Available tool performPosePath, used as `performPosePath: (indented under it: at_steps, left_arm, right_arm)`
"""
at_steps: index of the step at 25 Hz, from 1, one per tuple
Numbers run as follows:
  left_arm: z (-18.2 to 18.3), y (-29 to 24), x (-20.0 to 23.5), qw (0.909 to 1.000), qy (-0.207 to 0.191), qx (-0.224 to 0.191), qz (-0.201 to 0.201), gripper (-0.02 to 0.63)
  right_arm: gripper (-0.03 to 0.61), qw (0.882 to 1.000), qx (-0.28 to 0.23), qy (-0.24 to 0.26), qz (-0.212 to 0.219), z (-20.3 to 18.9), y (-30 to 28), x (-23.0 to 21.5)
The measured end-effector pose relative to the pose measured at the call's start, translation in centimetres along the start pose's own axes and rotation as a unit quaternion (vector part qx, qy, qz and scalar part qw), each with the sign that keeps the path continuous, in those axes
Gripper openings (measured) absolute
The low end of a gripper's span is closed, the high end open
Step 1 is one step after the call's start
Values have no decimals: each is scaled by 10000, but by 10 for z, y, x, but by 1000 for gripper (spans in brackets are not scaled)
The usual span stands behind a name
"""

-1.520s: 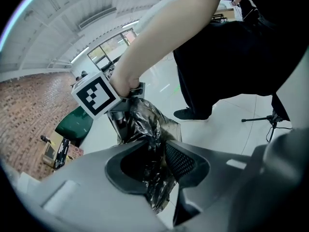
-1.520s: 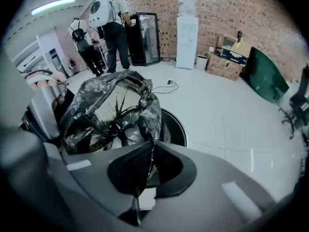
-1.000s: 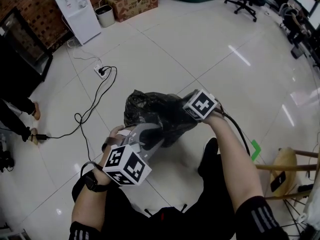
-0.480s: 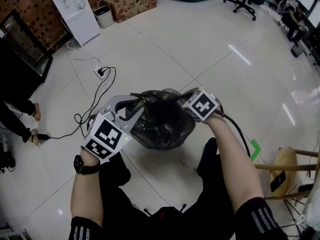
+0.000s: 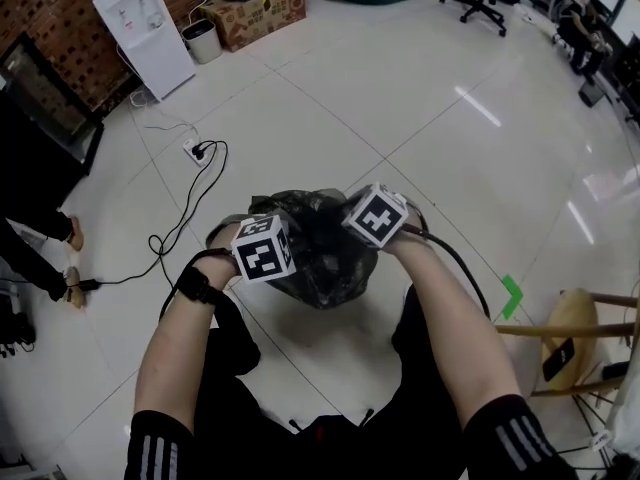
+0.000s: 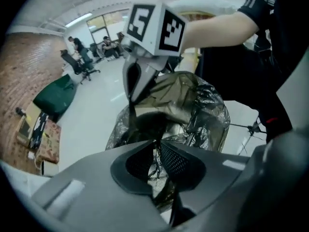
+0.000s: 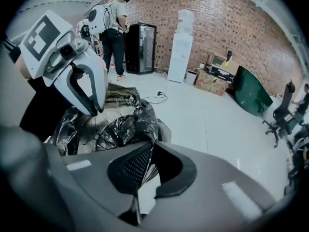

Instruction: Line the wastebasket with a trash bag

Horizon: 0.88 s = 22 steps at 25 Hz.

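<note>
A crumpled black trash bag point(image 5: 325, 253) sits bunched on the white floor between my two grippers, and whatever is under it is hidden. My left gripper point(image 6: 157, 151) is at the bag's left edge. Its jaws have just been closing, and a strip of the bag's film is now pinched between the pads. My right gripper point(image 7: 148, 154) is shut on the bag's right edge, with film caught between its pads. The left gripper view looks across the bag point(image 6: 188, 105) at the right gripper point(image 6: 131, 99). The right gripper view shows the left gripper point(image 7: 94, 110) over the bag point(image 7: 120, 124).
A power strip with a black cable point(image 5: 195, 150) lies on the floor to the left. A water dispenser point(image 5: 140, 28), a small bin point(image 5: 202, 36) and a cardboard box point(image 5: 255, 8) stand at the back. A wooden stool point(image 5: 575, 333) is at the right, beside a green floor mark point(image 5: 512, 296).
My left gripper swung from low near my body up to the bag's left side, then sank with it. The bag spread wider and dropped. The right gripper barely moved.
</note>
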State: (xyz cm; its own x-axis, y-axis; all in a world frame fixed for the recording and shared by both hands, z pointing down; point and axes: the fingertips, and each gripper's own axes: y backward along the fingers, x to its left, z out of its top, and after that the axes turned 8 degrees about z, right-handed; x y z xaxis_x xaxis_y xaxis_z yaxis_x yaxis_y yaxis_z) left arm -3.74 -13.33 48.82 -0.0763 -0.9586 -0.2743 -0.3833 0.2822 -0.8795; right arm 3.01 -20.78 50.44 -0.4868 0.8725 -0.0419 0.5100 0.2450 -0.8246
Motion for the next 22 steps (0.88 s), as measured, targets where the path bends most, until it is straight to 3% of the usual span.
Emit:
performPosePath:
  at_steps: [3,8,11,16,22]
  left_arm:
    - [17,-9,4,9975,-409,250,-512,37]
    - [-2,-52,-8,9907,-370,779,-1056,37]
    - [-20,-79,-17,9898,-218,902,-1084,37]
    - [-20,-119,-24,9934,-97,623,-961,37]
    - [-48,-142,-38,9884,244,924,-1179,38]
  right_arm:
    - [6,9999,-126,9,-3,6,4,0]
    - [6,9994,-308,-167,-42,2,6,-7]
    - [6,9985,-481,-242,-123,1,9,-13]
    - [6,9974,-645,-231,-231,-7,14,-18]
    - [6,9982,-545,-150,-214,-9,8,-13]
